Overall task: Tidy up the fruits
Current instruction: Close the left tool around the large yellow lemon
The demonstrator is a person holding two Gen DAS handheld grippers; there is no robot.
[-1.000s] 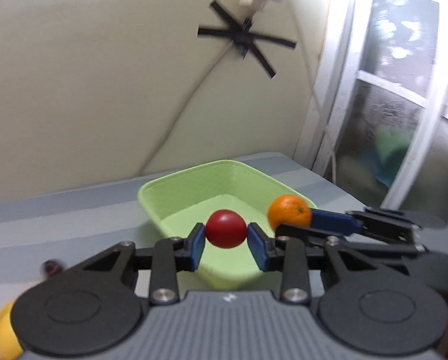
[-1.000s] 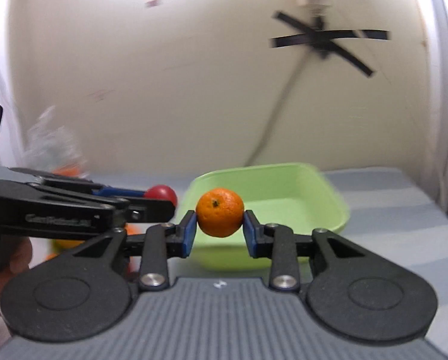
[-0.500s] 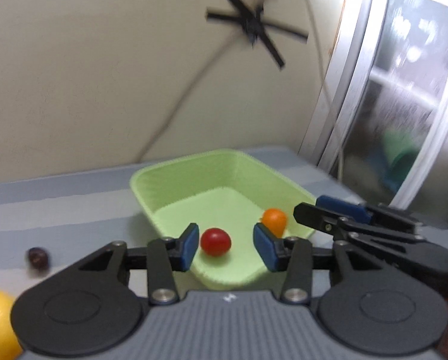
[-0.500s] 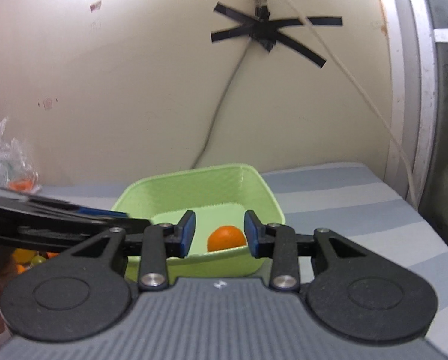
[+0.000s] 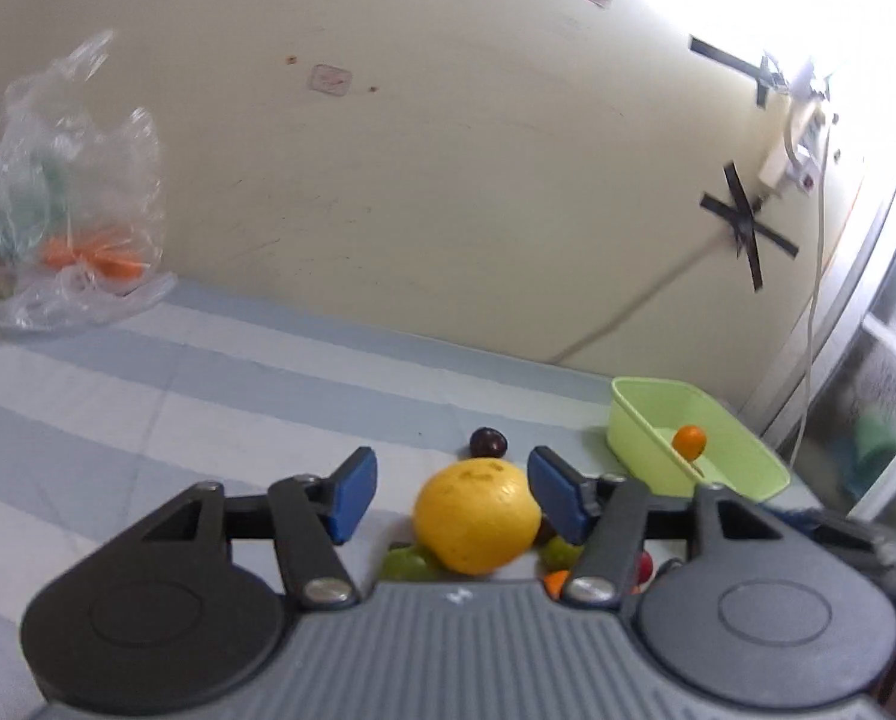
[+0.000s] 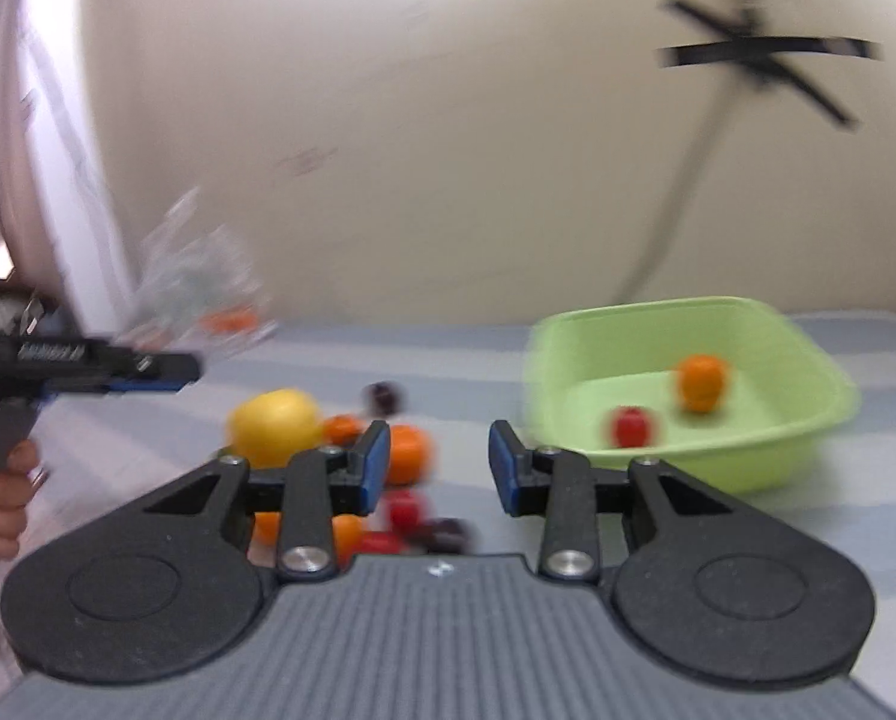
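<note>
Top-corner glare; right wrist view motion-blurred, edges bowed.

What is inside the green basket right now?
The green basket holds two fruits: an orange mandarin toward the back and a small red fruit nearer the front wall. They lie apart. The floor behind the near wall is hidden, and the right wrist view is blurred.

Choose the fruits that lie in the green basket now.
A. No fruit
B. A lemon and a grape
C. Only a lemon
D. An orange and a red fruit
D: the right wrist view shows an orange and a red fruit on the floor of the basket, while the lemon rests outside it on the cloth.
</note>
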